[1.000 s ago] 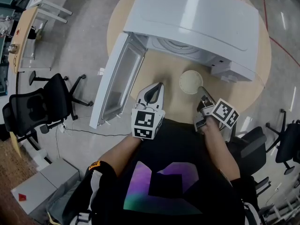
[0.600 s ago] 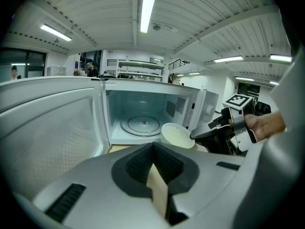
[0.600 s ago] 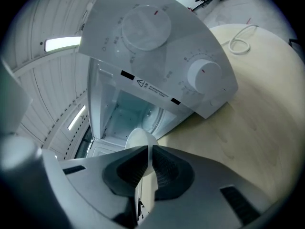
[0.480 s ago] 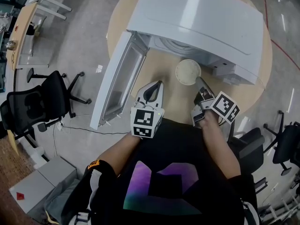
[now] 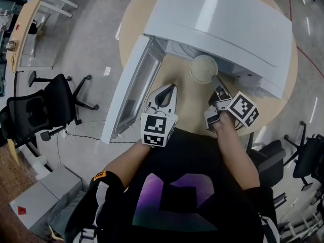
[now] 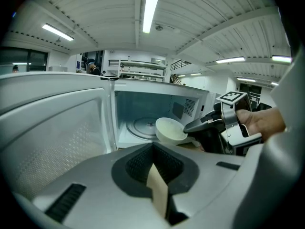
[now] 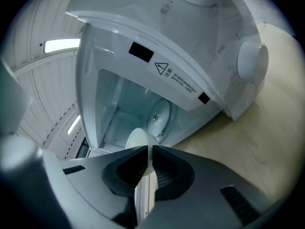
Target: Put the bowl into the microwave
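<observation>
The pale bowl (image 5: 203,68) hangs at the mouth of the white microwave (image 5: 228,24), just over the threshold of its open cavity (image 6: 143,111). My right gripper (image 5: 215,81) is shut on the bowl's near rim. In the right gripper view the bowl (image 7: 138,138) sits edge-on between the jaws, with the glass turntable (image 7: 159,116) behind it. The left gripper view shows the bowl (image 6: 170,129) and the right gripper (image 6: 193,126) in front of the cavity. My left gripper (image 5: 166,94) hovers over the table in front of the door, shut and holding nothing.
The microwave door (image 5: 134,90) swings open to the left, close beside my left gripper. The control panel with its dial (image 7: 250,61) is right of the cavity. The microwave stands on a round wooden table (image 5: 190,108). Office chairs (image 5: 40,110) stand on the floor around it.
My right gripper has carried the bowl forward from above the table to the microwave's opening. My left gripper has stayed nearly still.
</observation>
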A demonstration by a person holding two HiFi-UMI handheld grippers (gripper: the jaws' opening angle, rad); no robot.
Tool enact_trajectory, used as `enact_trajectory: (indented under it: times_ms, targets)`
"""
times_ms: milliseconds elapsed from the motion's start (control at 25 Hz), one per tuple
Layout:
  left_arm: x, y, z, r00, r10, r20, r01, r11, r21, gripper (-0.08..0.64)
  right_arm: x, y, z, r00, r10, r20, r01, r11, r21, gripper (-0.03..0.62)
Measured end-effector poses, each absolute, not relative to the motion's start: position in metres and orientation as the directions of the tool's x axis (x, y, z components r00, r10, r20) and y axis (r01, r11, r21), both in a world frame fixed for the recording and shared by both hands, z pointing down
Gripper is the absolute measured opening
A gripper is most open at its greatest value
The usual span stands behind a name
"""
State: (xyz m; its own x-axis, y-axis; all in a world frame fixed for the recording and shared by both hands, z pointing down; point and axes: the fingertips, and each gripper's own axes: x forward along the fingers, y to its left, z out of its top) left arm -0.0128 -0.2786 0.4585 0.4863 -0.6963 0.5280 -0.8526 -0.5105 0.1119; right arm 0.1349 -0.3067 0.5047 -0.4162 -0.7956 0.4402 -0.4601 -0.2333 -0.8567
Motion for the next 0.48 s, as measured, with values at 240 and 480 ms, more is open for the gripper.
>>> enact_trajectory:
  times_ms: [240, 480]
  targets:
    - [-0.016, -0.297, 0.460, 0.494, -0.690, 0.529, -0.848, -0.516, 0.118, 0.046, 0.131, -0.326, 0.508, -0.388, -0.809, 0.442, -0.442, -0.257, -0.859, 0.043]
    - [-0.014, -0.317, 0.464, 0.509, -0.680, 0.528, -0.841, -0.525, 0.134, 0.046, 0.130, -0.351, 0.510, -0.353, -0.828, 0.435, -0.420, -0.275, -0.865, 0.043]
